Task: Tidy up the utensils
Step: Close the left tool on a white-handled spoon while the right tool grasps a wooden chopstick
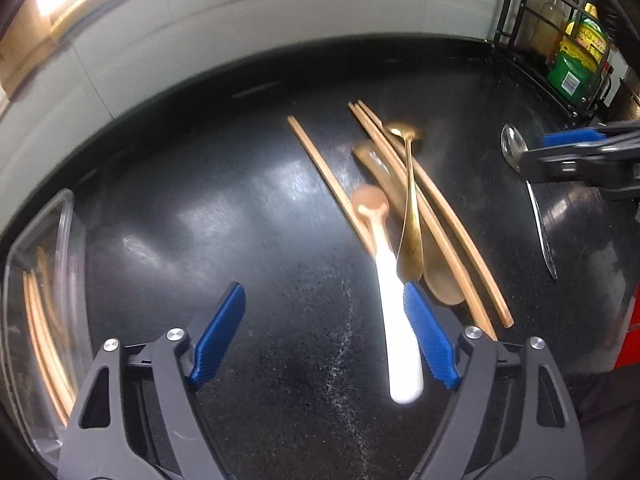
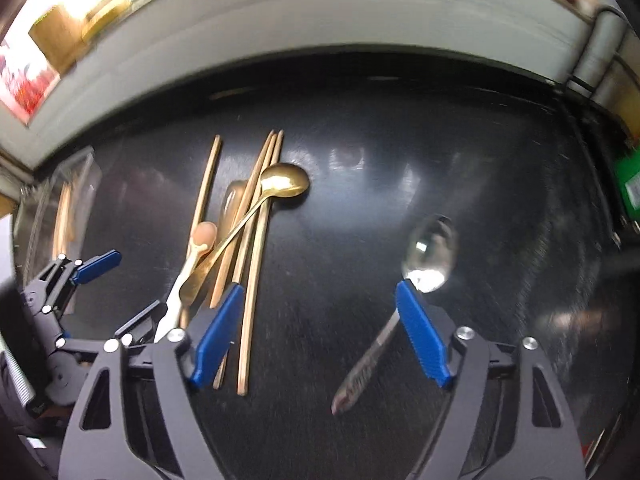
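Note:
On the black counter (image 1: 240, 240) lies a heap of utensils: a white-handled spoon (image 1: 394, 312), a gold spoon (image 1: 409, 208), a wooden spoon (image 1: 440, 284) and several wooden chopsticks (image 1: 320, 168). My left gripper (image 1: 324, 296) stands open over the white handle, which lies just inside its right pad (image 1: 428, 332). A silver spoon (image 2: 430, 256) lies apart to the right. My right gripper (image 2: 320, 292) is open above it, the spoon's handle (image 2: 368, 360) just inside its right pad. The heap (image 2: 248, 220) and the left gripper (image 2: 124, 288) also show in the right wrist view.
A clear container (image 1: 44, 280) with wooden chopsticks inside stands at the counter's left end. A black wire rack (image 1: 520, 12) with bottles and a green pack (image 1: 576, 56) stands at the back right. A pale tiled wall (image 2: 320, 12) runs behind the counter.

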A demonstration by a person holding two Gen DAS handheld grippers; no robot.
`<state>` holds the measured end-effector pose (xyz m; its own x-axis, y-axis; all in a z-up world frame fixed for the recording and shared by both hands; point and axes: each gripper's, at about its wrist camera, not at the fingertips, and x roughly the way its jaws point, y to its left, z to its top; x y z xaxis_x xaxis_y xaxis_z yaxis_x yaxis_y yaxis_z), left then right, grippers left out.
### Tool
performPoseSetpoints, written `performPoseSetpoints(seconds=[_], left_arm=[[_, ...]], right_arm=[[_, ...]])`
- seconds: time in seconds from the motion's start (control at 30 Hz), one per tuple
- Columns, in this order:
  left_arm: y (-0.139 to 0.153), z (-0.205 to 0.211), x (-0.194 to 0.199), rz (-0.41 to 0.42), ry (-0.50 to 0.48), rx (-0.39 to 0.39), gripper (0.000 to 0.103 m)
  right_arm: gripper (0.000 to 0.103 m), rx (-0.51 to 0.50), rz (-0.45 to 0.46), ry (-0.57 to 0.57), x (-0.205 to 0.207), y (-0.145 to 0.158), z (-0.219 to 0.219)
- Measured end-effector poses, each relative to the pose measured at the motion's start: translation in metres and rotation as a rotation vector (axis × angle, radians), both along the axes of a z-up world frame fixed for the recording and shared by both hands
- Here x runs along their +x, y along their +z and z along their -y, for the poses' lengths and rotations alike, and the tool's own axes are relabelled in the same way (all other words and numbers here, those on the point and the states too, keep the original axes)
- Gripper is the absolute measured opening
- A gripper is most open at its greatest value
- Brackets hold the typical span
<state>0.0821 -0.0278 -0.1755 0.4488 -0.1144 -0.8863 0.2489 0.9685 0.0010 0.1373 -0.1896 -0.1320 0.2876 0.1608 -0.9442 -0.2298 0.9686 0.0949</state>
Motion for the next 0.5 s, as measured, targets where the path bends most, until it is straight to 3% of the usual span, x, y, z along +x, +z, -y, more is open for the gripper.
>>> performPoseSetpoints(seconds=[0.17, 0.23, 0.5], left_arm=[[-0.006, -0.002, 0.001, -0.013, -0.031, -0.034, 0.078], [-0.009, 0.0, 0.002, -0.014, -0.048, -0.036, 0.076], [-0.013, 0.002, 0.014, -0.028, -0.054, -0.122, 0.041]], right_arm=[[0.072, -0.04, -0.028, 0.083, 0.014, -0.022, -0.028], [0.066, -0.055, -0.032, 0.104, 0.017, -0.026, -0.033], [0.059, -0.073, -0.062, 0.112, 0.029, -0.045, -0.042]])
